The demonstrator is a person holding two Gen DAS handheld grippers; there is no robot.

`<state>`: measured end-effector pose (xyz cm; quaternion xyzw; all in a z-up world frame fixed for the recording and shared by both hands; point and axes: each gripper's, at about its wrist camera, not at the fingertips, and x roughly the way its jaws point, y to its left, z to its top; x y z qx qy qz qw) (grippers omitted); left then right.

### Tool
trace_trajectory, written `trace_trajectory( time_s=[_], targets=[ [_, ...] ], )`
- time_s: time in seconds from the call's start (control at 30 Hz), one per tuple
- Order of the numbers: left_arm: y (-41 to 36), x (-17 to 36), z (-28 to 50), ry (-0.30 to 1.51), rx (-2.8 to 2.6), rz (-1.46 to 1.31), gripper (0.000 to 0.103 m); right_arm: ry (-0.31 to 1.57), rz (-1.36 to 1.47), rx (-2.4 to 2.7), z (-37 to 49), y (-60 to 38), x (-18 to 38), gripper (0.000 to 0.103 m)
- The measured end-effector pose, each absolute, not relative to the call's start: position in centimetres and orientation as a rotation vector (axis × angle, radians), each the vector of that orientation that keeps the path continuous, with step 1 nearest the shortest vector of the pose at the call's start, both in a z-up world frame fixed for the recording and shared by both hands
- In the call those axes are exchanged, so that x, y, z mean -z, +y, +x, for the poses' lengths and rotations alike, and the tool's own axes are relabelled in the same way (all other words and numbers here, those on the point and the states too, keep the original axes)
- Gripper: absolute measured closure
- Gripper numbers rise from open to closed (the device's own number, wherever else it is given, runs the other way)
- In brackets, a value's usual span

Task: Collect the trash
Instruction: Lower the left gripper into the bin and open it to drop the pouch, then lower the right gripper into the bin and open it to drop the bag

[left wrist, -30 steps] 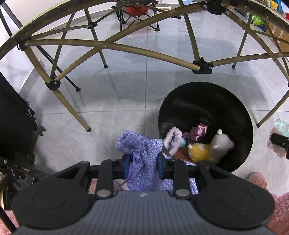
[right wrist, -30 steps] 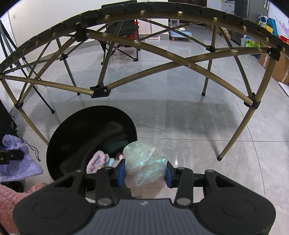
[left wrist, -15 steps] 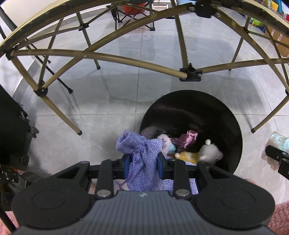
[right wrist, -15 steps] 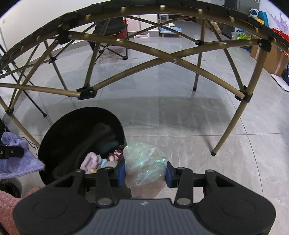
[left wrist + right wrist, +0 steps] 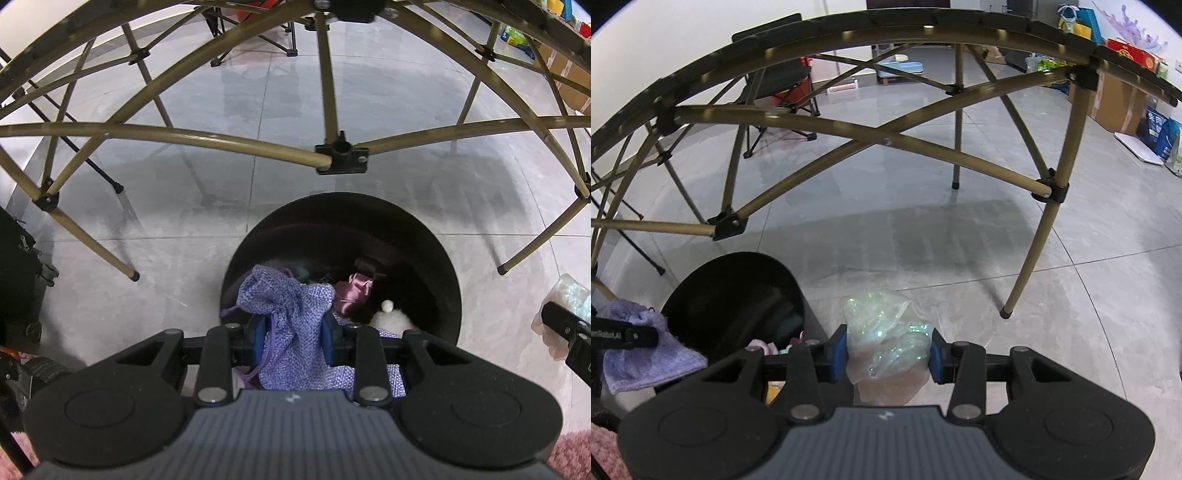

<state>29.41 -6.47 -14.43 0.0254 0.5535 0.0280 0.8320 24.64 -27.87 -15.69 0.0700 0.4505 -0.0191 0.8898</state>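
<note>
Both grippers carry trash at the black bin (image 5: 448, 266).
The left gripper (image 5: 294, 334) pinches the purple pouch (image 5: 291, 314) over the bin's near rim; it should centre before letting go. The right gripper (image 5: 888, 354) pinches the crinkled plastic bag (image 5: 886, 332) right of the bin.

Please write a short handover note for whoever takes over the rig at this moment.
Left claw: shut on the purple woven pouch, held over the near rim of the black bin.
Right claw: shut on the iridescent plastic bag, above the floor just right of the bin.
Done: a pink satin item and a white plush toy lie in the bin.
Left: release the pouch into the bin, then carry the bag over and drop it.
</note>
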Motion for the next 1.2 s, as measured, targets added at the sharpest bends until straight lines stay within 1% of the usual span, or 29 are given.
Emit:
trace_trajectory(
  time_s=[0.5,0.6,0.7,0.73,0.77,0.83,0.87,0.93,1.2],
  targets=[
    [-9.1,16.5,31.7,1.249,-0.045,0.027,0.073,0.945,0.130,0.080,24.8,-29.0,16.4,0.062],
    [-9.3,16.8,31.7,1.253,-0.047,0.031,0.068,0.946,0.127,0.078,24.8,-29.0,16.4,0.062],
    [-9.0,16.7,31.9,1.257,-0.060,0.031,0.056,0.944,0.120,0.074,24.8,-28.9,16.4,0.062],
    [-8.9,16.8,31.9,1.262,-0.063,0.026,0.042,0.946,0.118,0.073,24.8,-28.9,16.5,0.062],
    [-8.9,16.7,31.9,1.263,-0.066,0.020,0.022,0.946,0.118,0.072,24.7,-28.9,16.5,0.062],
    [-8.8,16.6,31.9,1.258,-0.070,0.016,0.007,0.945,0.120,0.071,24.7,-28.9,16.4,0.062],
    [-8.9,16.6,31.8,1.256,-0.074,0.024,0.003,0.945,0.121,0.070,24.7,-28.9,16.4,0.062],
    [-9.0,16.8,31.7,1.266,-0.082,0.035,0.000,0.945,0.122,0.067,24.6,-28.9,16.4,0.061],
    [-8.2,17.0,31.4,1.281,-0.093,0.038,0.000,0.944,0.112,0.039,24.6,-28.1,16.1,0.061]
  ],
)
